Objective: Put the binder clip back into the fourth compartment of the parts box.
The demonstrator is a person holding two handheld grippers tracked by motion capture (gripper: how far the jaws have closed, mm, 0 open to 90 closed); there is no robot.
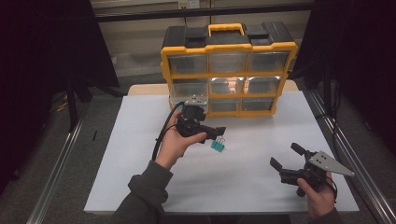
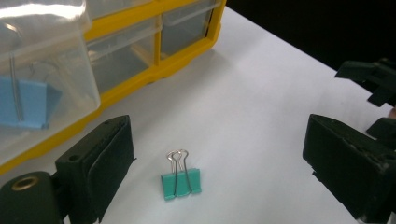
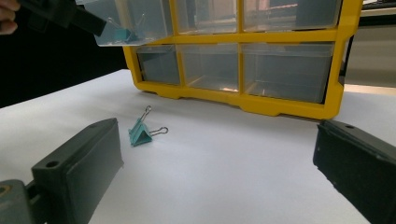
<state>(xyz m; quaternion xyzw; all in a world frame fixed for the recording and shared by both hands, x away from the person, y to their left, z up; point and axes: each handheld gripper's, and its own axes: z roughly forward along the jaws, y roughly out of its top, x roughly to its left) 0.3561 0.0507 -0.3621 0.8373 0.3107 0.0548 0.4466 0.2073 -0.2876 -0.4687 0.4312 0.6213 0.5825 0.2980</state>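
Note:
A green binder clip [image 1: 217,145] lies on the white table top [image 1: 140,140] in front of the yellow organizer [image 1: 229,70]. My left gripper [image 1: 215,136] hovers just over the clip, tilted down at it. In the left gripper view the clip [image 2: 182,179] lies on the table between the wide-apart jaws of that gripper [image 2: 217,154], untouched by either pad. My right gripper [image 1: 285,155] rests open near the front right of the table, empty. From the right gripper view [image 3: 219,149] the clip [image 3: 140,133] lies ahead to the left.
One clear drawer [image 2: 42,70] of the organizer is pulled out, with a blue binder clip [image 2: 28,102] inside it. It overhangs the table close to my left gripper. Metal rails [image 1: 60,158] run along both sides of the table.

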